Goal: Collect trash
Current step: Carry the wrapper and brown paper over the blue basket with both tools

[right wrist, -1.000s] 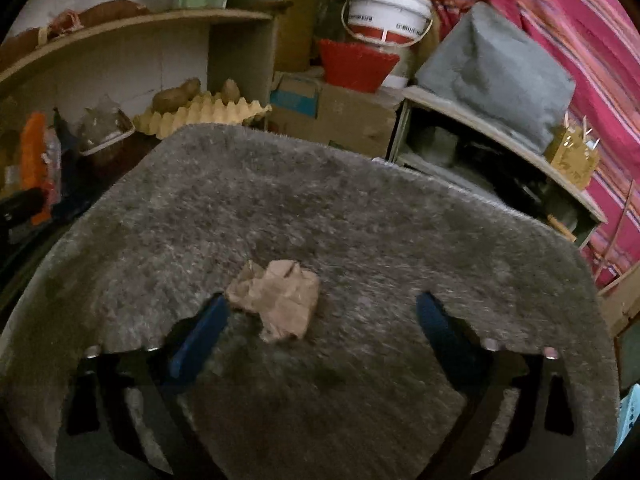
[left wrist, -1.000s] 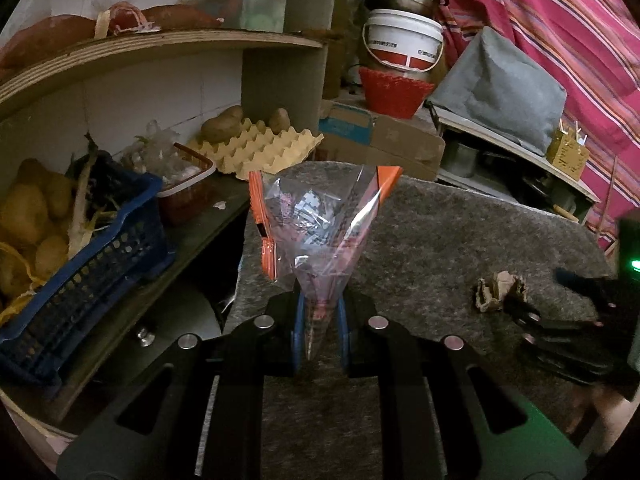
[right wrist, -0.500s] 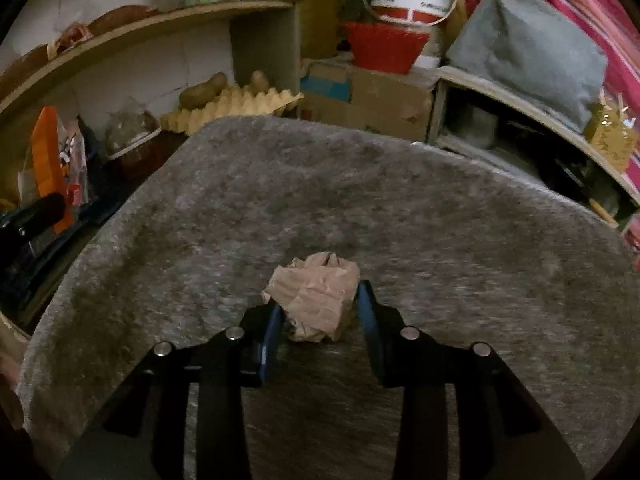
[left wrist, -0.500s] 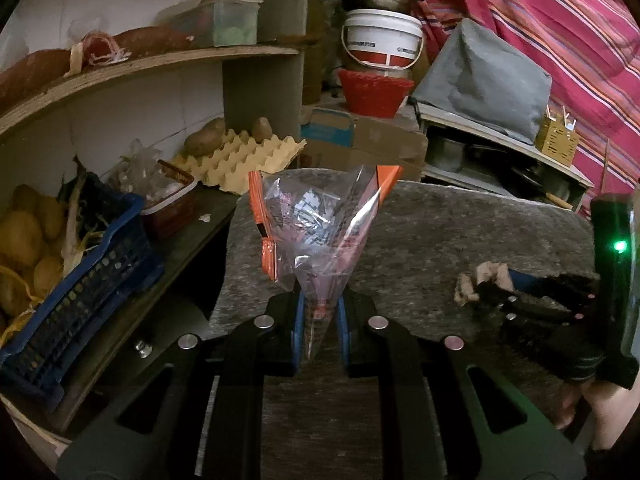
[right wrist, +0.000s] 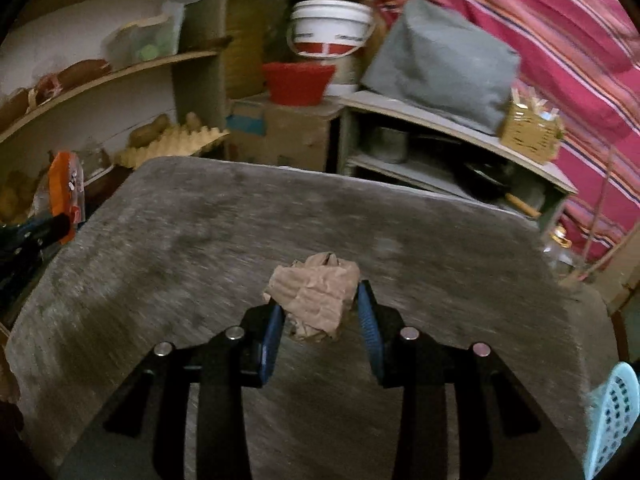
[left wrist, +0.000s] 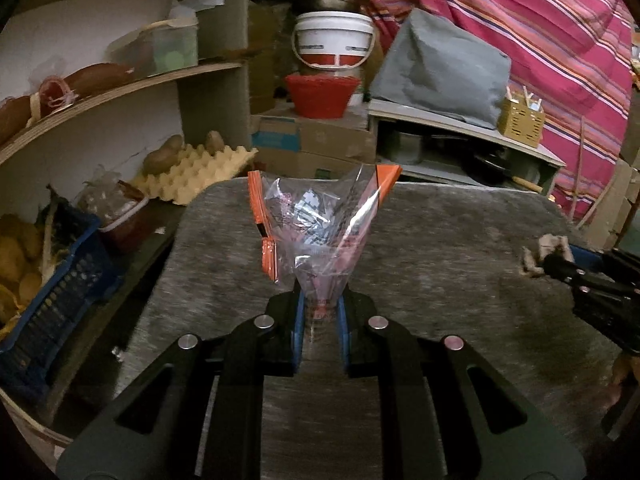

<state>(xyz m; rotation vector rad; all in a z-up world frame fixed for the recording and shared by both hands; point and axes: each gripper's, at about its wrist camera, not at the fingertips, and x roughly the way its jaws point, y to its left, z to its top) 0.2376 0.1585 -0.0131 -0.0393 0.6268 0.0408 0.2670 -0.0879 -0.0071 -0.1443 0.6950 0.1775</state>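
Note:
My left gripper (left wrist: 318, 312) is shut on the bottom of a clear plastic bag (left wrist: 320, 224) with an orange zip strip, held upright with its mouth open above the grey mat (left wrist: 440, 248). My right gripper (right wrist: 318, 308) is shut on a crumpled brown paper wad (right wrist: 316, 296) and holds it above the mat (right wrist: 200, 240). In the left wrist view the right gripper (left wrist: 560, 266) and the paper wad (left wrist: 546, 250) are at the right. In the right wrist view the bag (right wrist: 66, 192) is at the far left.
Shelves on the left hold an egg tray (left wrist: 196, 172), a blue crate of potatoes (left wrist: 44, 280) and tubs. Behind the mat stand a red basket (left wrist: 322, 94), a white bucket (left wrist: 334, 38), a cardboard box (left wrist: 312, 144) and a grey-covered shelf (left wrist: 444, 68). A light blue basket (right wrist: 610, 412) is at bottom right.
My right gripper closed on the paper wad and lifted it off the mat. The left gripper with the bag shifted right over the mat.

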